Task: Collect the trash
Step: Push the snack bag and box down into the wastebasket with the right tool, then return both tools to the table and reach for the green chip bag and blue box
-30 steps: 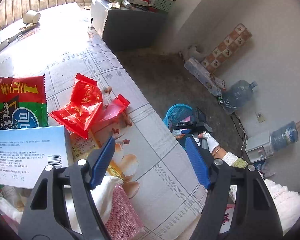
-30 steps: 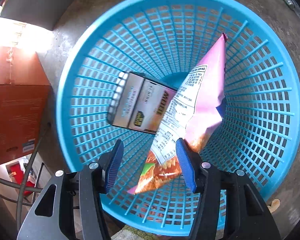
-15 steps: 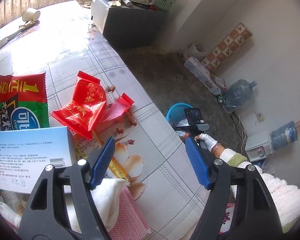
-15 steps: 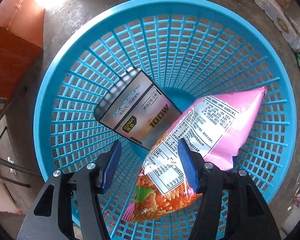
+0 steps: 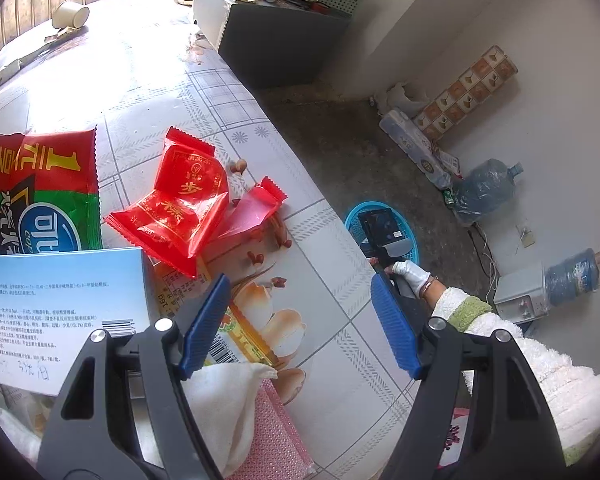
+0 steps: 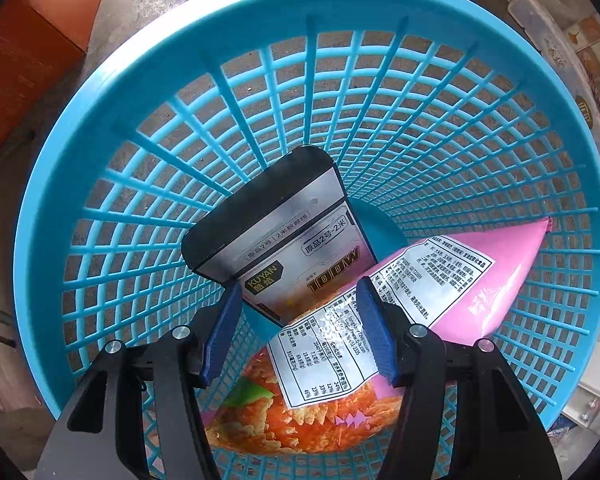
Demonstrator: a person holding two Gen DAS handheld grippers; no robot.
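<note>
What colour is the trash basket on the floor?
The basket is bright blue, with open lattice walls. The right wrist view shows it best.

Basket (image 6: 112, 92) stands clear from nine through two o'clock; box (image 6: 284, 240) fills the middle, pink bag (image 6: 480, 280) blocks three to six, under the right gripper (image 6: 300, 332).

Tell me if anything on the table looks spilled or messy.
Yes. Small brown nuts or shells lie scattered loose on the tablecloth, around the crumpled red wrappers. A flattened orange packet lies partly buried under the pale blue box. None of it is in the blue basket yet.
</note>
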